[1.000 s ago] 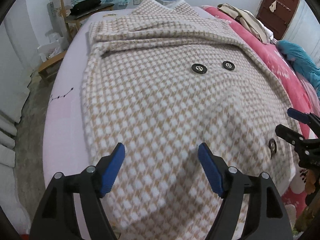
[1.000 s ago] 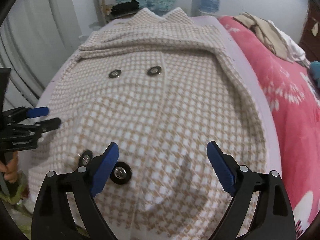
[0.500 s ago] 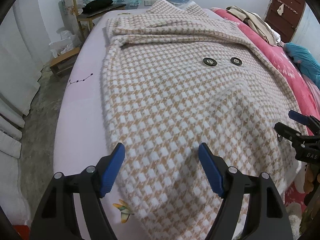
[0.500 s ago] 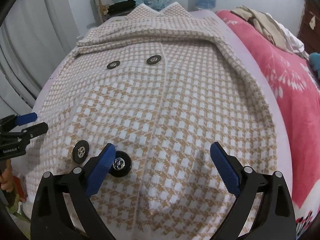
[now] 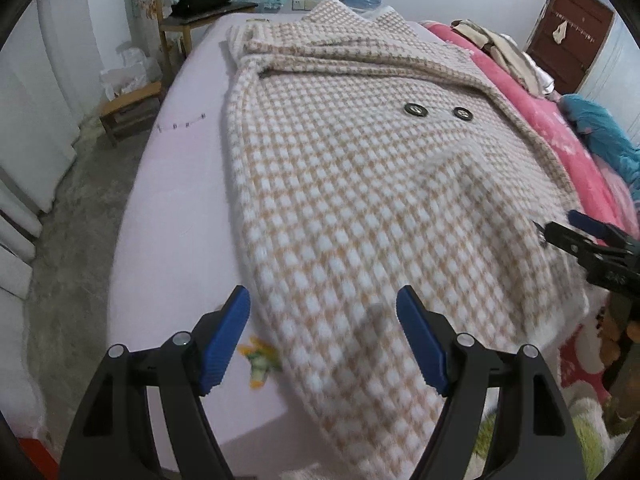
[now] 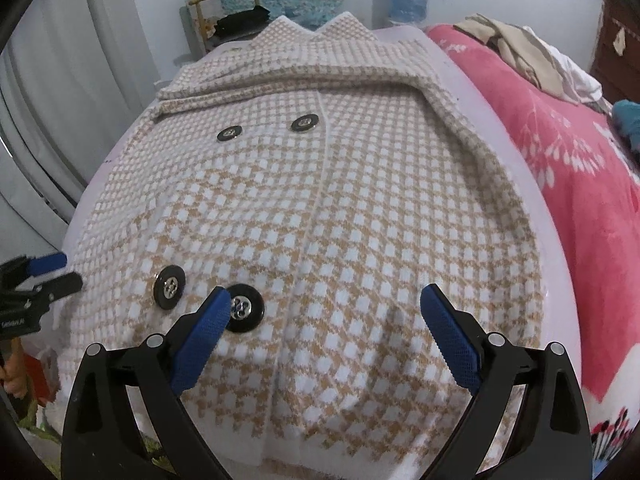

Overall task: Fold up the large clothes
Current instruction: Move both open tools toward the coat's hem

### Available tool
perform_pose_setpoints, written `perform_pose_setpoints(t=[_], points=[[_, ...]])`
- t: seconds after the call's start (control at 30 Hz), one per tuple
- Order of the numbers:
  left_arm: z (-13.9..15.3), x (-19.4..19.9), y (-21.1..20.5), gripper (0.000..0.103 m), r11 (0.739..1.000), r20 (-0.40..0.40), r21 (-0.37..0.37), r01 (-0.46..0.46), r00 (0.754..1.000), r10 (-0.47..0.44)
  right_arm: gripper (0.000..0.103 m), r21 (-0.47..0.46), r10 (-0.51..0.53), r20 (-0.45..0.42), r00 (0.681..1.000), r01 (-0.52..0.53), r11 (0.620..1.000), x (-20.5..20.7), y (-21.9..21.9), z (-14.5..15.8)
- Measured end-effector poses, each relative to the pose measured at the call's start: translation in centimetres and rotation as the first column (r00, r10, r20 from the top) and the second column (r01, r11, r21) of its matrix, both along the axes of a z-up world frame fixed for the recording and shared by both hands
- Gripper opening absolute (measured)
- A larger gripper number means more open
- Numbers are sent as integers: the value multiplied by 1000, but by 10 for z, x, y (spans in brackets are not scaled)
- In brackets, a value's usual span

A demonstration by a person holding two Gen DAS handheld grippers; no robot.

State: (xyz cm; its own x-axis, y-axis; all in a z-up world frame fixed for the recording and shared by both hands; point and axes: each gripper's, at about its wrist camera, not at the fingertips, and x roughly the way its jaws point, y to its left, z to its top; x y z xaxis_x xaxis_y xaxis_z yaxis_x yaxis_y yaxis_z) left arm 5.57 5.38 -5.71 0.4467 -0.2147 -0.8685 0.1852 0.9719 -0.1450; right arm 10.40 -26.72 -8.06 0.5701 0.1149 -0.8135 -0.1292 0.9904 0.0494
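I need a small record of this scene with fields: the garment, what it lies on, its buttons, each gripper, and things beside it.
garment: checked coat, spread flat, sleeves folded across the top
surface: lilac sheet
buttons: four black buttons, near pair, far pair
left gripper: open, over the coat's near left edge
right gripper: open, jaws have just been opening, nothing between the pads
beside: pink blanket on the right

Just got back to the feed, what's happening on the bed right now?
A person holds a two-finger gripper in each hand over a beige-and-white checked knit coat that lies spread flat on a pale lilac bedsheet. The left gripper hovers open over the coat's near left hem. The right gripper is also open, its jaws having just widened, above the fabric by the large black buttons. Neither grips anything; no fold has started.
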Motion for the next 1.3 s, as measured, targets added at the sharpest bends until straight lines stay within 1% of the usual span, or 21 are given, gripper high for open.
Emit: perform_pose_setpoints(t=[0.23, 0.4, 0.5, 0.67, 1.07, 1.17, 1.3], points=[[-3, -24, 11, 74, 992, -6, -128, -8, 1000, 8, 91, 16, -2, 3, 1000, 2, 1000, -8, -1, -1], [-5, -30, 22, 74, 981, -16, -190, -35, 999, 32, 91, 22, -9, 3, 1000, 8, 1000, -12, -2, -3], [-8, -30, 28, 73, 976, -32, -210, -59, 998, 53, 92, 29, -13, -3, 1000, 14, 999, -13, -3, -4], [-11, -30, 31, 72, 967, -40, -242, -74, 997, 66, 91, 31, -18, -10, 1000, 19, 999, -15, -4, -7], [-15, -23, 34, 72, 958, -44, -274, -84, 996, 74, 91, 39, -16, -18, 1000, 17, 999, -11, -8, -9], [-15, -20, 36, 72, 951, -43, -296, -91, 996, 81, 92, 45, -17, -21, 1000, 18, 999, -10, -8, -9], [-17, -14, 40, 72, 935, -38, -340, -99, 995, 92, 91, 52, -20, -24, 1000, 21, 998, -10, -7, -11]])
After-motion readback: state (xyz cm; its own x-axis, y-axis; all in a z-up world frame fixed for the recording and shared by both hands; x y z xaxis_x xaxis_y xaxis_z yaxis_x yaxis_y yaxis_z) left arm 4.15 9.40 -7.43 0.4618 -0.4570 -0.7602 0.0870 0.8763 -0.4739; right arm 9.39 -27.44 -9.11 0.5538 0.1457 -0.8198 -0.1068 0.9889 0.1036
